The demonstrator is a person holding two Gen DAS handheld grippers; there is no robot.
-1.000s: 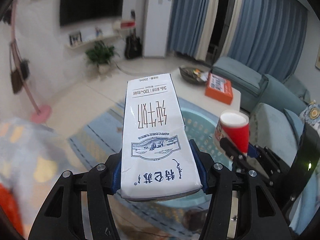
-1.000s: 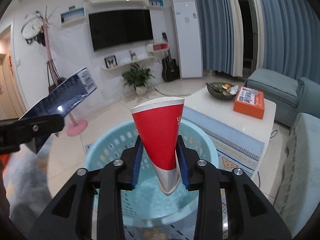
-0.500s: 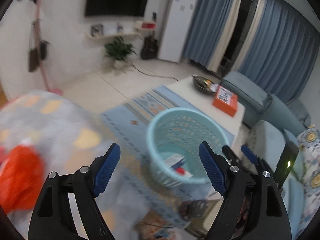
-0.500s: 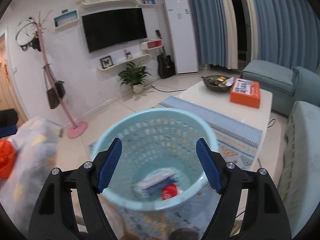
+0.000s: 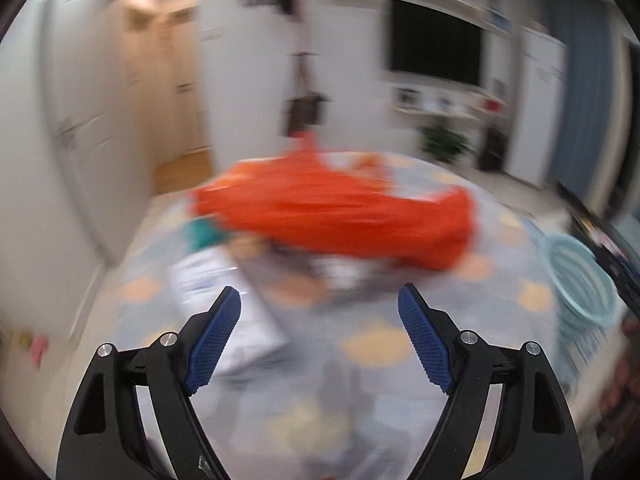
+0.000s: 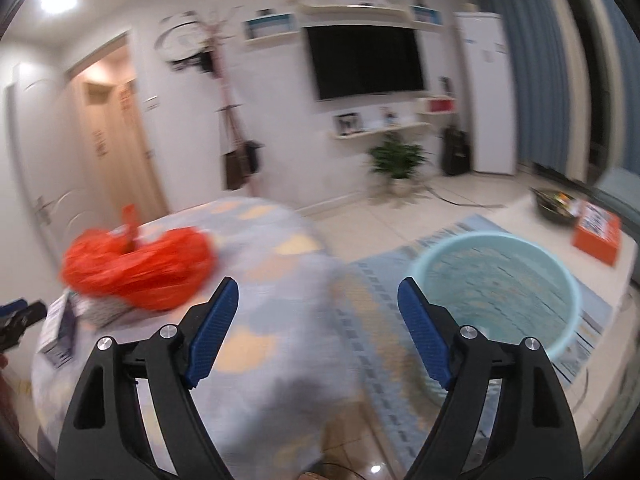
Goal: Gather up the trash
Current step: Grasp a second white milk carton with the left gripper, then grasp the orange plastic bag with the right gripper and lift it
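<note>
Patterned cloth (image 5: pixel 400 344) is holding more trash; both grippers (image 5: pixel 320 336) (image 6: pixel 318 330), jaws apart and empty, are needing slow, square aim at the carton (image 5: pixel 224 292).

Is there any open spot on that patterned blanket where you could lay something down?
Yes: the near part of the blanket, in front of the left claw, and its right side toward the basket. It is crowded around the orange bag and the white carton beside it.

Ceiling-lit room, heavy motion blur, fisheye bending and dark corners.
</note>
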